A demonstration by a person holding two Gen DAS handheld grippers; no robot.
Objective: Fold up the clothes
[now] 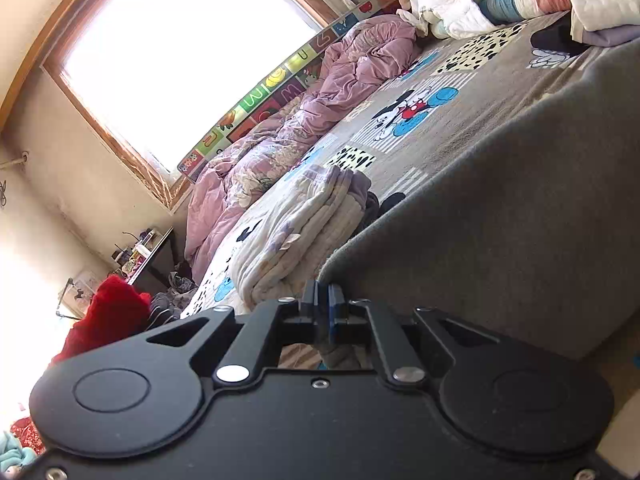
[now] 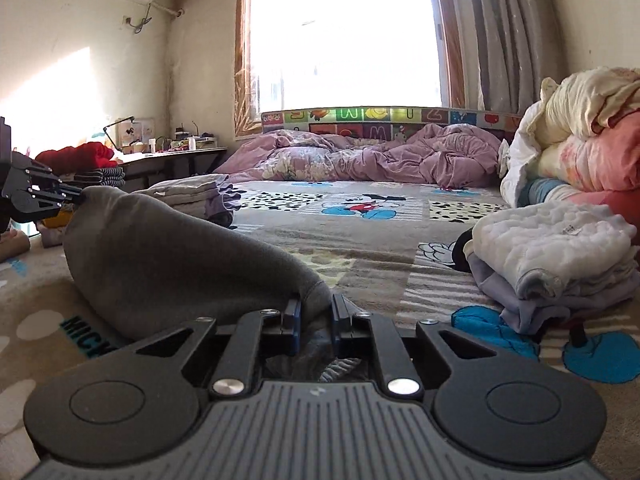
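Observation:
A grey fleece garment (image 2: 168, 256) is held between both grippers above the Mickey Mouse bed cover (image 2: 360, 240). My right gripper (image 2: 316, 312) is shut on one end of it, cloth bunched between the blue pads. My left gripper (image 2: 78, 199) shows at the left of the right wrist view, shut on the other end, which is lifted higher. In the left wrist view the left gripper (image 1: 323, 300) pinches the garment's corner, and the grey garment (image 1: 500, 240) stretches away to the right.
A folded stack of white and lilac clothes (image 2: 560, 256) lies at the right. A folded quilted piece (image 2: 192, 196) lies at the left. A crumpled purple duvet (image 2: 360, 156) lines the window side. Piled bedding (image 2: 580, 140) is at the far right. A desk (image 2: 172, 156) stands at the left.

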